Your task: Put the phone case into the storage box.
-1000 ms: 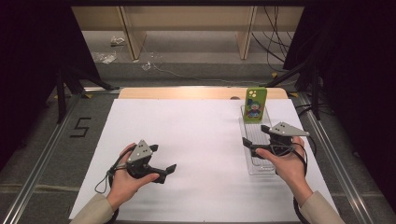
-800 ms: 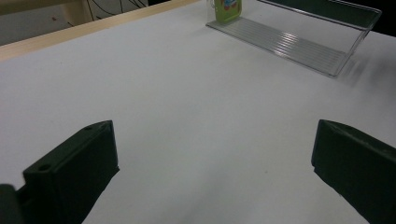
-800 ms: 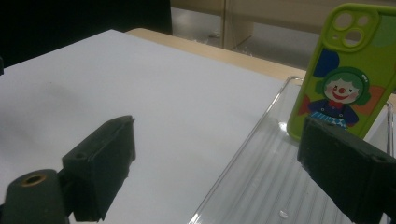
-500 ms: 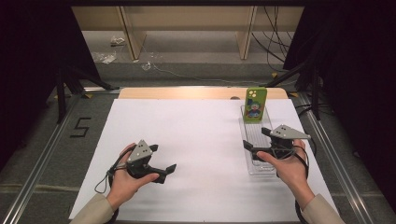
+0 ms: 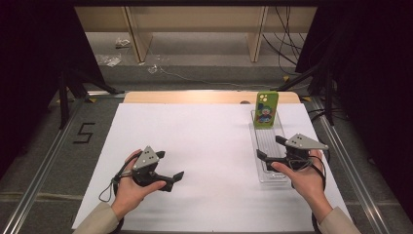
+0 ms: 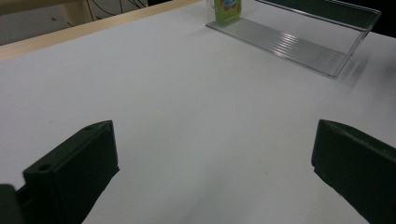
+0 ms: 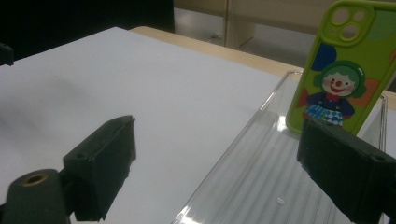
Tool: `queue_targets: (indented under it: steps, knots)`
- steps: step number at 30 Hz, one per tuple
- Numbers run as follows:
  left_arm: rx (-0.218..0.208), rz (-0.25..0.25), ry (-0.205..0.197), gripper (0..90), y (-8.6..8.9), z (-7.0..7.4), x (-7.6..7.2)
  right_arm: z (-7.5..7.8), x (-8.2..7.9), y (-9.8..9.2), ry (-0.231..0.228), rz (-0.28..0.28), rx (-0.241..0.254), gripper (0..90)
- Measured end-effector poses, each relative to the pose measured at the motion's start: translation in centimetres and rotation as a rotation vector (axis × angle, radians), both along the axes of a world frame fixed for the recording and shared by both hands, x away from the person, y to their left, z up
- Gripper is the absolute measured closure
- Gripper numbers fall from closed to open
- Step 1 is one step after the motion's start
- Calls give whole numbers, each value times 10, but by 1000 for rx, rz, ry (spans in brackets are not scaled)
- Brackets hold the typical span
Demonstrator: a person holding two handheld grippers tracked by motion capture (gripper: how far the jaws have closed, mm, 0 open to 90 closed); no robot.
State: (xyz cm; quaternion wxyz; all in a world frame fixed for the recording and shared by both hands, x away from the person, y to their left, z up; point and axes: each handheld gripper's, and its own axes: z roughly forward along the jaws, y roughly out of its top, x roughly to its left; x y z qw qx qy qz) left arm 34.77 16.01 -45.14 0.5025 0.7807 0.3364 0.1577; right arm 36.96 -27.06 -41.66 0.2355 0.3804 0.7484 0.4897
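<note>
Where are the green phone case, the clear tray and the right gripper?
green phone case [image 5: 266, 109], high view, on its printed back.
clear tray [image 5: 272, 178], high view, on its near rim.
right gripper [image 5: 270, 148], high view, midway between its open jaw tips.

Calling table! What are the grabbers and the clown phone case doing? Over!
Left gripper open, empty. Right gripper open over clear tray. Green phone case upright at tray's far end. Nothing blocking.
</note>
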Motion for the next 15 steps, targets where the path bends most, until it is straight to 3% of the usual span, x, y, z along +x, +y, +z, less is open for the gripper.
queue_targets:
  steps: [15]
  knots:
    - [3,-1,0,0,1,0,0,-6,-10,-7,-10,14,-2,132]
